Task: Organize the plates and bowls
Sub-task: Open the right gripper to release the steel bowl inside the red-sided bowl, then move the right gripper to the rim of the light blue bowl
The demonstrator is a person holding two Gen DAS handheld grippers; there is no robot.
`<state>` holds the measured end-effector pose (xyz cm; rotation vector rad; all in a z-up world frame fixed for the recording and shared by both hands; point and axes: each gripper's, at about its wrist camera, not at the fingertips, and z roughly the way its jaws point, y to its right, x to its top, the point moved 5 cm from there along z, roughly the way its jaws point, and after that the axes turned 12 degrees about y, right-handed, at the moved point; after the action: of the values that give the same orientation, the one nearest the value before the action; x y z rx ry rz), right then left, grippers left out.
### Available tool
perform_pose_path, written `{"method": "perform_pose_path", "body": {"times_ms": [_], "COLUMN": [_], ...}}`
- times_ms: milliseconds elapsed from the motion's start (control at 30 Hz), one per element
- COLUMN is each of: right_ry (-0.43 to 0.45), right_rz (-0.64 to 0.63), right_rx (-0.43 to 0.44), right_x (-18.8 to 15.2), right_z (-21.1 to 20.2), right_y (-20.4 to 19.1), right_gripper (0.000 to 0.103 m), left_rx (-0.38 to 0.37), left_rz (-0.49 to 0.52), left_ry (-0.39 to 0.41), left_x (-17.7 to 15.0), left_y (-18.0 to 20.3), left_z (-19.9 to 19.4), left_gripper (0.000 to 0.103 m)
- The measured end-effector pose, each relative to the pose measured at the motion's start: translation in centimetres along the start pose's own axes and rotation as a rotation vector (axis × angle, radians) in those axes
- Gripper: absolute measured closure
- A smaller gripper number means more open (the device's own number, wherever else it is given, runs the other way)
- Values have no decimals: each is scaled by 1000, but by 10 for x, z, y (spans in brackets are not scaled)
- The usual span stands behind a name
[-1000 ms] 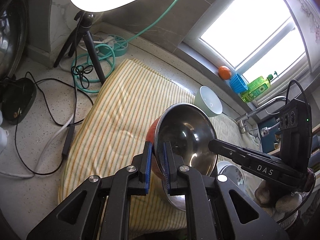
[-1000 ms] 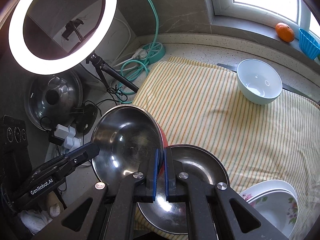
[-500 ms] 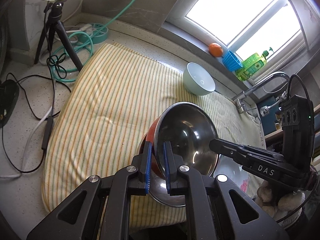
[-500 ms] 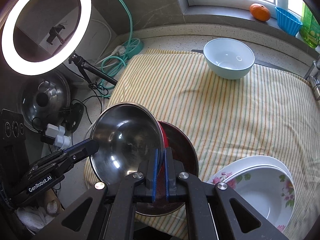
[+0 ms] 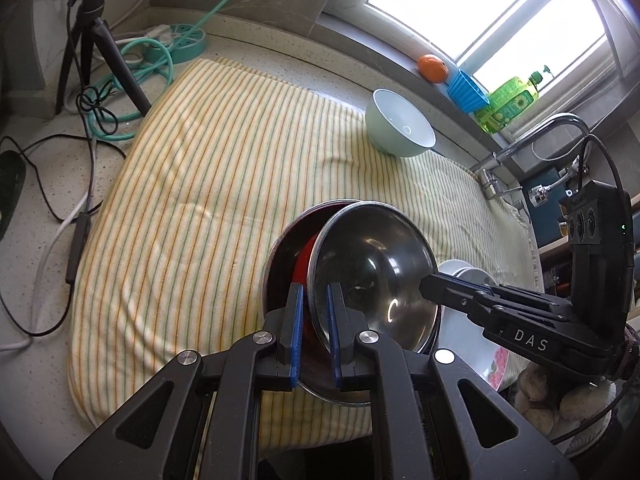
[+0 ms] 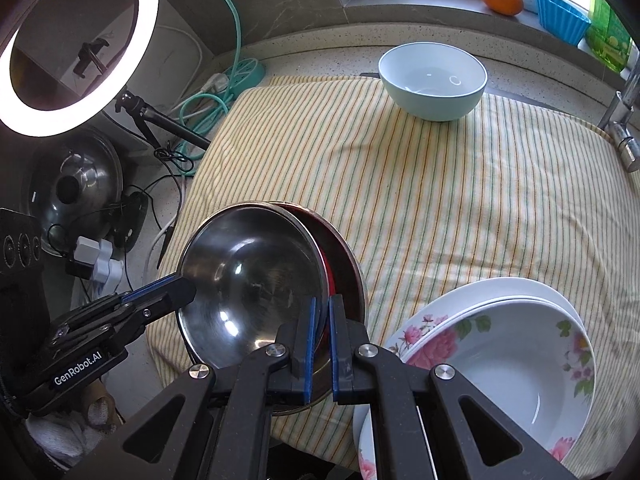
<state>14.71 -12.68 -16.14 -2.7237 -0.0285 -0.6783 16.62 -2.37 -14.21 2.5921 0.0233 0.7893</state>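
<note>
While the steel bowl (image 5: 372, 276) is pinched at opposite rims by both grippers (image 5: 313, 336) (image 6: 320, 344), it is held tilted inside the lower bowl (image 6: 344, 264); levelling and release are judged next.

Black grippers (image 5: 313, 330) — blue pads (image 6: 310, 344); silver screws (image 5: 368, 336); white lettering.

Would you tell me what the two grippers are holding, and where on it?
Both hold the steel bowl by its rim: left gripper and right gripper on opposite edges.
</note>
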Motion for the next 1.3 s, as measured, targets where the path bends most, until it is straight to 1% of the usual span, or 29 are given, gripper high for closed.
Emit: {"method": "perform_pose_path", "body": {"times_ms": [300, 400, 433, 467, 567, 633, 833, 1033, 1200, 1233, 1267, 1300], "right_ry": [-27, -35, -34, -34, -18, -8, 3, 22, 62, 69, 79, 90], "right_rz": [2, 2, -3, -11, -22, -19, -9, -16, -37, -38, -38, -36], "right_rx": [-11, -8, -10, -14, -28, -22, -18, -14, -20, -19, -18, -13], "right_x": [-7, -8, -8, -8, -5, -3, 0, -1, 0, 1, 2, 2], "right_z": [9, 11, 10, 10, 8, 6, 1, -3, -12, -14, -17, -19], "right_y": [4, 3, 2, 2, 1, 1, 2, -1, -5, -6, -7, -7], "right_gripper": [97, 95, 95, 94, 93, 91, 90, 84, 82, 79, 77, 75], "left_rx": [16, 16, 20, 23, 26, 25, 21, 24, 47, 52, 58, 64], "left_rz": [12, 14, 16, 19, 16, 15, 4, 10, 38, 45, 50, 54], "left_ry": [-42, -45, -47, -46, -44, -45, -39, -22, 17, 25, 33, 41], "left_x": [-8, -8, -9, -8, -7, -7, -7, -5, 0, 1, 2, 4], "left_y": [-3, -2, -2, -1, -2, -2, -4, -3, -2, -1, -1, -1], "left_z": [11, 11, 12, 12, 11, 12, 7, 0, -8, -10, -12, -14], "left_gripper": [93, 93, 92, 88, 88, 88, 88, 86, 79, 74, 63, 57]}}
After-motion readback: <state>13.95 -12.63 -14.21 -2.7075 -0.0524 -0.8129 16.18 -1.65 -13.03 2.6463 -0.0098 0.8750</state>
